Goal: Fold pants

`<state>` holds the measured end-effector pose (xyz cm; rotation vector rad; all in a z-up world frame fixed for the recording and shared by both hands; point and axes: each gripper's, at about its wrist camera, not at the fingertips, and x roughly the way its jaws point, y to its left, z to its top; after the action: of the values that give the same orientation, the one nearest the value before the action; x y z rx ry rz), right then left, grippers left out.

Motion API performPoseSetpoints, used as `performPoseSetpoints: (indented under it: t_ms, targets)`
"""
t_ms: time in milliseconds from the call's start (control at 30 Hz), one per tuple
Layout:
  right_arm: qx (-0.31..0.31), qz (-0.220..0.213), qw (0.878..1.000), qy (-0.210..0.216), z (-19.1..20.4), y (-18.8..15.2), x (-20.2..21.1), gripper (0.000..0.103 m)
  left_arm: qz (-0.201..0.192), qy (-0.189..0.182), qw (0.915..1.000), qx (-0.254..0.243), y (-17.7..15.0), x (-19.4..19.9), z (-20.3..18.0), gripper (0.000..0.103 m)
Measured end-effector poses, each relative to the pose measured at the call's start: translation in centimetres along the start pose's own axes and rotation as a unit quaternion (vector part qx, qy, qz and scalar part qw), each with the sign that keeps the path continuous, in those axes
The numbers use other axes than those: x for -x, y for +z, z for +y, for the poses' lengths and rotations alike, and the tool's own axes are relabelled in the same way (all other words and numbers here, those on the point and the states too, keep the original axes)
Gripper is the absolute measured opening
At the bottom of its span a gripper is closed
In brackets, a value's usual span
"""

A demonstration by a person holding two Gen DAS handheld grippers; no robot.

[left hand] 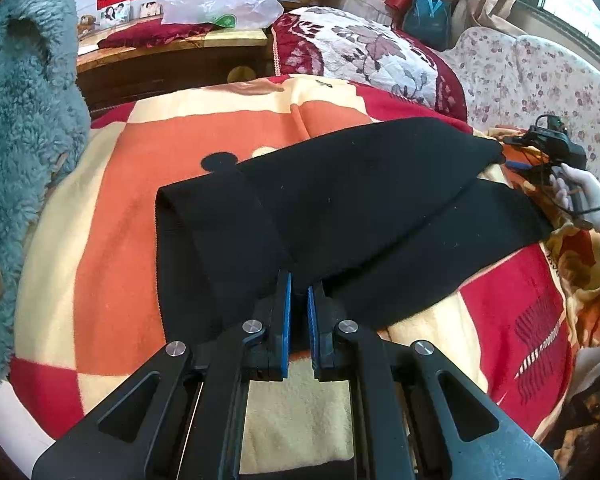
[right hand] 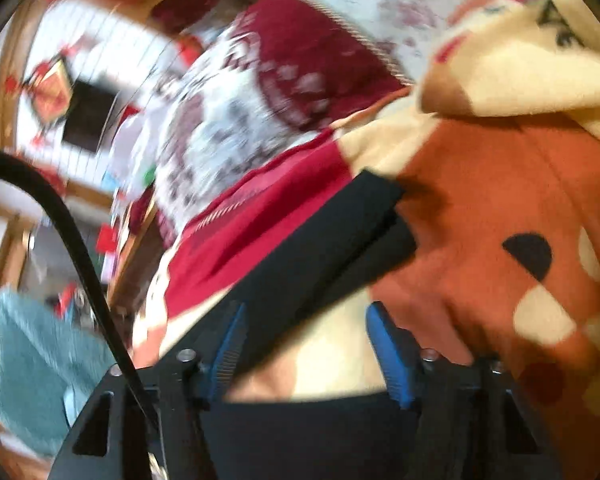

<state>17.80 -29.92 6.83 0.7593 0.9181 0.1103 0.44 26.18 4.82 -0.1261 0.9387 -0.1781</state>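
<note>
Black pants (left hand: 340, 208) lie folded across the orange, cream and red blanket (left hand: 120, 208) on the bed. My left gripper (left hand: 299, 280) sits at their near edge, its blue pads nearly closed on the black fabric. The right gripper (left hand: 556, 152) shows at the far right in the left wrist view, held by a white-gloved hand beside the pants' far end. In the blurred right wrist view my right gripper (right hand: 306, 312) is open, with the leg end of the pants (right hand: 340, 240) reaching in by the left pad.
A red and white floral quilt (left hand: 364, 56) lies at the bed's head. A wooden cabinet (left hand: 172, 68) with a plastic bag (left hand: 228, 0) stands behind. A teal fleece sleeve (left hand: 20, 140) fills the left. A floral sofa (left hand: 540, 76) stands on the right.
</note>
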Motion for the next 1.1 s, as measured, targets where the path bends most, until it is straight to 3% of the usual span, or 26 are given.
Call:
performPoseSetpoints:
  t_ms: [67, 300, 433, 567, 600, 767, 867, 1100]
  targets:
    - [-0.002, 0.0, 1.0, 0.005, 0.1, 0.5, -0.4, 0.053, 0.001, -0.004, 1.0, 0.003, 0.0, 0.0, 0.2, 0.006]
    - [0.047, -0.014, 0.999, -0.015, 1.9, 1.1, 0.6, 0.053, 0.004, -0.003, 1.0, 0.003, 0.1, -0.1, 0.2, 0.006]
    - [0.017, 0.006, 0.999, -0.028, 0.6, 1.7, -0.9, 0.053, 0.003, -0.003, 1.0, 0.009, 0.1, -0.2, 0.2, 0.006]
    - [-0.008, -0.006, 1.0, -0.005, -0.5, 1.6, -1.5, 0.053, 0.007, -0.001, 0.9999, 0.007, 0.1, -0.2, 0.1, 0.006]
    - [-0.006, -0.009, 1.0, -0.001, -0.4, 1.7, -1.7, 0.051, 0.008, 0.0, 0.9999, 0.008, 0.2, -0.3, 0.1, 0.006]
    - [0.023, -0.001, 1.0, -0.004, 0.2, 1.9, -3.3, 0.02, 0.013, 0.002, 0.9998, 0.015, 0.3, -0.7, 0.2, 0.006]
    - [0.028, -0.02, 0.999, 0.015, 0.3, 1.5, -2.5, 0.009, 0.012, 0.004, 0.9997, 0.021, 0.3, -0.6, 0.3, 0.006]
    - [0.078, -0.062, 0.993, 0.06, 2.0, -1.2, 5.4, 0.007, -0.018, -0.006, 0.9996, 0.019, 0.4, 1.9, 0.2, 0.006]
